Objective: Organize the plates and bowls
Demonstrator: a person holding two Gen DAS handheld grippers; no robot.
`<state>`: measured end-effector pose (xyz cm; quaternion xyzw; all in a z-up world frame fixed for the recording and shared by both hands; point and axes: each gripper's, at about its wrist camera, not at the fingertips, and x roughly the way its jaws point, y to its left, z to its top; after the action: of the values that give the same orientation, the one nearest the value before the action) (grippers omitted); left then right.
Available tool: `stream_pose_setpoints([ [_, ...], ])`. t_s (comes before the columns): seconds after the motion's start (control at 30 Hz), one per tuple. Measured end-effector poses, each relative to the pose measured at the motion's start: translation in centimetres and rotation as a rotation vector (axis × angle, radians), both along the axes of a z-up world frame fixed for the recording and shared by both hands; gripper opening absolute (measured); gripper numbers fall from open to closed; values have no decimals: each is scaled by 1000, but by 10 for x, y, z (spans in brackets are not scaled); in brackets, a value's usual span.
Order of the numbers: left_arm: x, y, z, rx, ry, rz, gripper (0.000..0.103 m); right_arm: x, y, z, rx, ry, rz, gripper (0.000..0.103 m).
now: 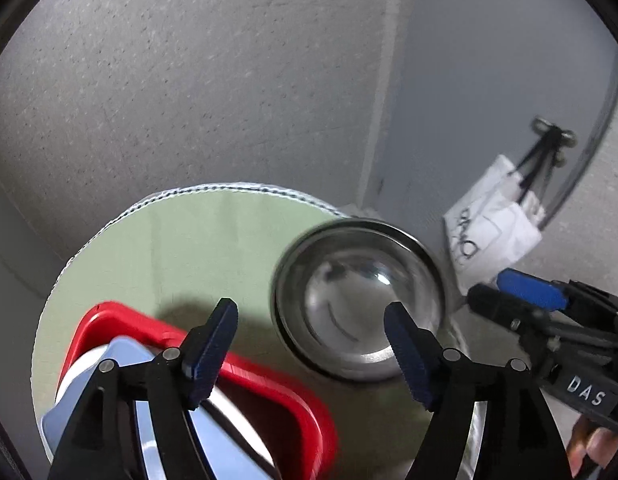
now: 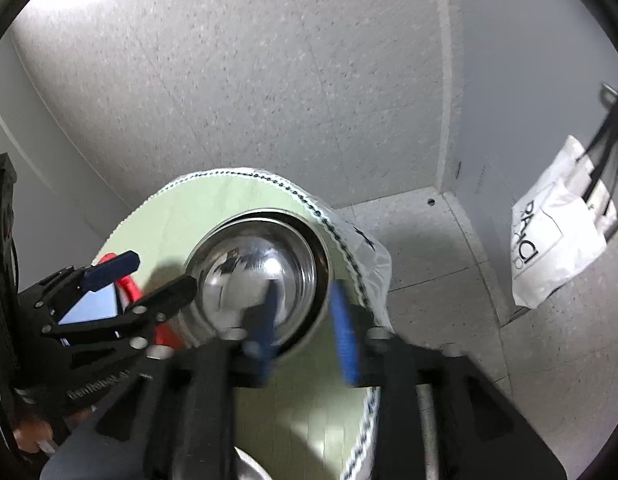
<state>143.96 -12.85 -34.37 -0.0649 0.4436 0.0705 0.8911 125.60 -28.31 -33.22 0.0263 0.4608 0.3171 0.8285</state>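
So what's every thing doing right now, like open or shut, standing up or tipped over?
Shiny round steel bowl: upright on the table, looks empty, right finger inside its rim.
Red plastic tray: flat on the table, holding plates.
Pale blue plate: resting in the tray.
Round green table cover: spread flat.
White paper bag: hanging by black straps.
Left gripper: open, empty.
Right gripper: open, straddling the bowl's rim.

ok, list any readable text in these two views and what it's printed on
"DAS": white letters on the body of the right tool, seen in the left wrist view.
Raised lettering on the body of the left tool, seen in the right wrist view: too blurred to read.
Black print on the white bag hanging by the wall: large letters, turned sideways, not clearly legible in either view.
No text shows on the steel bowl, red tray or green tablecloth.
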Motion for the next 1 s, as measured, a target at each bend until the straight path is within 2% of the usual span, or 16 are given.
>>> stream_pose_setpoints([
  [0.17, -37, -28, -9, 8, 10, -109, 74, -42, -21, -16, 14, 71, -5, 51],
  [0.3, -62, -49, -26, 66, 36, -192, 73, -76, -34, -40, 19, 147, -10, 51],
  [0.5, -101, -64, -32, 98, 80, -249, 73, -106, -40, -75, 48, 280, 0, 51],
  [0.57, -107, -70, -33, 132, 83, -253, 73, -112, -41, -85, 72, 316, 11, 41],
  [0.6, -108, -72, -34, 136, 83, -257, 73, -114, -43, -89, 77, 327, 10, 26],
  [0.63, -113, -77, -33, 137, 85, -260, 73, -115, -46, -93, 98, 340, 13, 16],
  [0.7, -117, -83, -31, 134, 84, -272, 73, -117, -50, -96, 116, 345, 6, 8],
  [0.83, -123, -89, -30, 145, 98, -306, 73, -115, -63, -105, 192, 382, -11, 7],
  [0.9, -129, -87, -29, 139, 111, -319, 68, -114, -69, -109, 226, 401, -20, 7],
  [0.97, -125, -89, -31, 130, 131, -339, 52, -114, -71, -110, 243, 404, -20, 7],
  [1.0, -123, -89, -32, 126, 139, -342, 47, -115, -72, -110, 247, 404, -19, 7],
])
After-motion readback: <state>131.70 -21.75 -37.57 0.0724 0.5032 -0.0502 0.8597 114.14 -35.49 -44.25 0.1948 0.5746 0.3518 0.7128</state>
